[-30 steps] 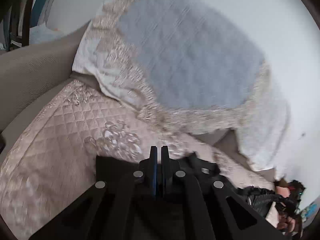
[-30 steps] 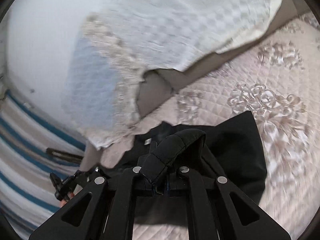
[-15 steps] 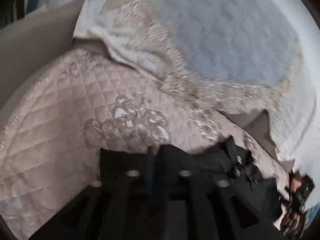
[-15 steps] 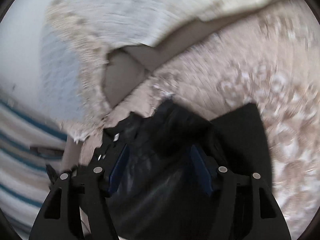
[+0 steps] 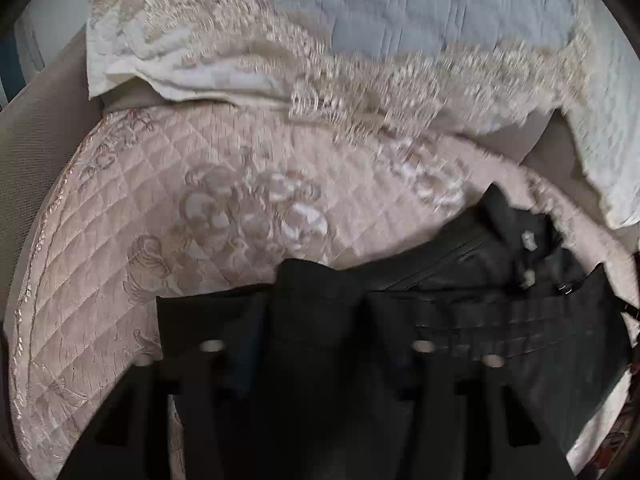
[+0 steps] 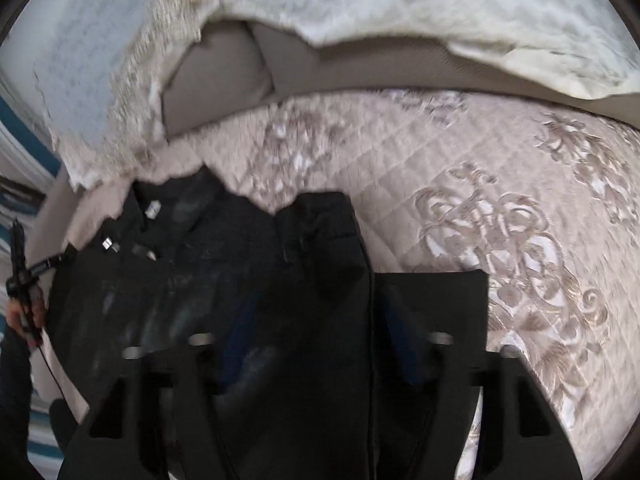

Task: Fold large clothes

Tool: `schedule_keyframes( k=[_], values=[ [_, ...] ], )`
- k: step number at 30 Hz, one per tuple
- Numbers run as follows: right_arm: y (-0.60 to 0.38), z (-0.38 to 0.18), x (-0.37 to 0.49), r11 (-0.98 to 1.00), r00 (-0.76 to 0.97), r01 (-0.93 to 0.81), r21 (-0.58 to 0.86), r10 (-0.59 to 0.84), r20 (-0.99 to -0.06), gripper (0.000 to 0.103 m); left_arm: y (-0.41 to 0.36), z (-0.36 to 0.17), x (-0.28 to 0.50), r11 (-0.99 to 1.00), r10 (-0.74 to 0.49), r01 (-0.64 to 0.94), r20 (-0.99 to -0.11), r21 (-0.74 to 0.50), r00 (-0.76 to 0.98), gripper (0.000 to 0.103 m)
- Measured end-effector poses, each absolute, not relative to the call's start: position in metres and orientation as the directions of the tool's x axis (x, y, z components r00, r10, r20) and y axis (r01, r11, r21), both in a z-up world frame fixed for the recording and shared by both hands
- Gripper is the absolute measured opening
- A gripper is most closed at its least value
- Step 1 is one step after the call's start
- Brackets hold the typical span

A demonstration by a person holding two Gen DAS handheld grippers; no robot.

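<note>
So there's a black garment (image 5: pixel 460 280) spread on a pinkish quilted cover (image 5: pixel 168 216) with embroidered swirls, over what looks like a sofa seat. At the far side a cream, lace-edged throw (image 5: pixel 360 76) is draped over the beige backrest.

In the left wrist view, the left gripper (image 5: pixel 316 320) is tipped down over the near edge of the garment. Its jaws have just been opening and sit partly apart, with a thick fold of the black cloth bunched up between them. It's all black on black and a bit blurry, so whether the pads actually press the fold is impossible to call.

Same deal on the right. The right gripper (image 6: pixel 316 312) has jaws that just closed in from much wider, and a bundled bit of the garment (image 6: pixel 192 264) rises between them. Can't tell if it's pinched or just sitting there. The collar end with a small white label lies to the far left. A hand (image 6: pixel 22 316) shows at the left edge.
</note>
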State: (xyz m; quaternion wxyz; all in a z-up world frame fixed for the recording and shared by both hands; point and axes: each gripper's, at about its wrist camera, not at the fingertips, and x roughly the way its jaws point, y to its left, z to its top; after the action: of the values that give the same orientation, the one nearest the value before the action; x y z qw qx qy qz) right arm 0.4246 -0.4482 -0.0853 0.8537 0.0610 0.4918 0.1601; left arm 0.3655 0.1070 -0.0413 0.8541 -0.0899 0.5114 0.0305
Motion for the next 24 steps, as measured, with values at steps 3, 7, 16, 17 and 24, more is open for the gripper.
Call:
schedule_keyframes(
  k=[3,7,16,17,24],
  values=[
    [-0.445,-0.078,0.42,0.939,0.493,-0.238,0.249,0.338,-0.802,0.003,0.102,-0.029,0.358,0.987,-0.025,-0.124,-0.852,-0.105,0.523,0.025],
    [-0.452,-0.051,0.4,0.93,0.597,-0.248,0.27,0.367,-0.713,0.002,0.094,0.009,0.343,0.992,-0.03,-0.075,-0.761,-0.103,0.648,0.02],
    [-0.489,-0.079,0.415,0.947,0.657,-0.034,0.32,0.262,-0.707,0.002,0.092,-0.015,0.399,0.986,0.033,-0.144,-0.743,-0.086,0.669,0.021],
    [-0.488,-0.089,0.419,0.951,0.64,-0.022,0.31,0.251,-0.727,0.003,0.091,-0.03,0.406,0.985,0.054,-0.159,-0.771,-0.062,0.634,0.021],
    [-0.486,-0.098,0.419,0.966,0.612,0.001,0.26,0.205,-0.764,0.018,0.098,-0.053,0.4,0.975,0.069,-0.207,-0.792,-0.074,0.607,0.031]
  ],
)
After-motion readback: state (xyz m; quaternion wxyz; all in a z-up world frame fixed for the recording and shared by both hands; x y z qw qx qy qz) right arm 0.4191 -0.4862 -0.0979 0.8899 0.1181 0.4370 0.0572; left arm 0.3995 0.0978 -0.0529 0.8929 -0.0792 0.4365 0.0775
